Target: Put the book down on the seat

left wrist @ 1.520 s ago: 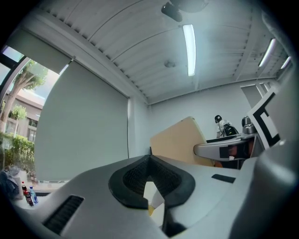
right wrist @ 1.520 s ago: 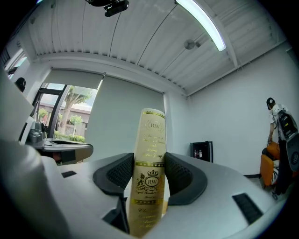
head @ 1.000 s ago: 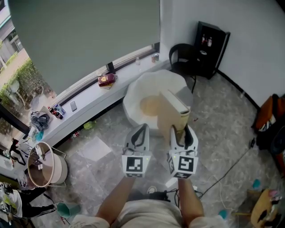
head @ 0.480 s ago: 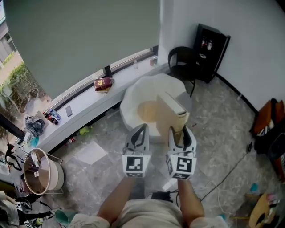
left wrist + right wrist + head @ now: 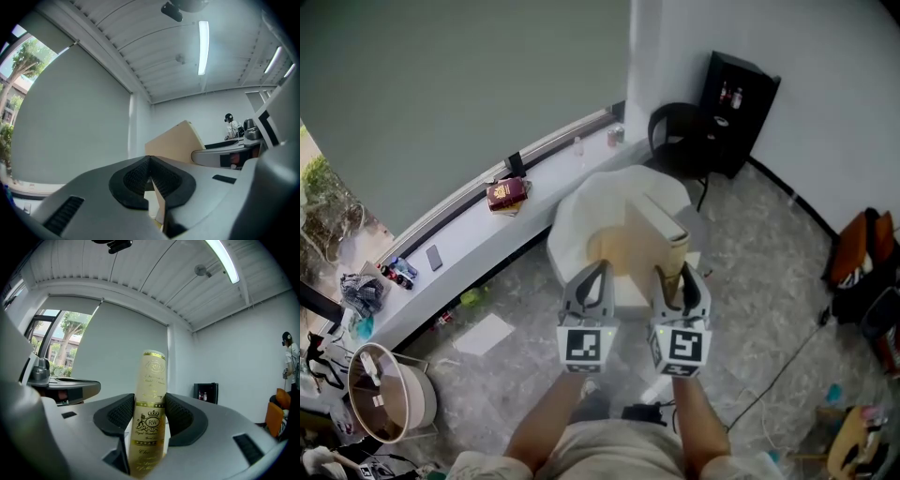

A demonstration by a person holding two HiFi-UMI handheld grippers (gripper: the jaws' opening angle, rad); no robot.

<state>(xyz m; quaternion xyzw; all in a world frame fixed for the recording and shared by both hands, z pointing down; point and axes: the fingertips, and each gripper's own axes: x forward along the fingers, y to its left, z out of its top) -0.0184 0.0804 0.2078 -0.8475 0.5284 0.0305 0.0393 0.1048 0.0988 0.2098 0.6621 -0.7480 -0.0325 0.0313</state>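
My right gripper (image 5: 682,274) is shut on a cream book with gold print (image 5: 150,418), gripping it by the spine and holding it upright. In the head view the book's tan cover (image 5: 649,242) stands over the white rounded seat (image 5: 581,206), which lies just beyond both grippers. My left gripper (image 5: 596,272) hangs beside the book on its left, jaws together with nothing between them. In the left gripper view the pads (image 5: 140,176) meet, and the tan book (image 5: 176,140) rises behind them to the right.
A black chair (image 5: 675,131) and a black cabinet (image 5: 739,89) stand behind the seat by the white wall. The window ledge holds a red box (image 5: 504,192) and a phone (image 5: 434,257). On the floor are a white sheet (image 5: 483,333), a round basket (image 5: 384,394) and cables (image 5: 769,375).
The whole scene has slid down and left in the head view as the person nears the seat. Both grippers keep their pose and the book stays held.
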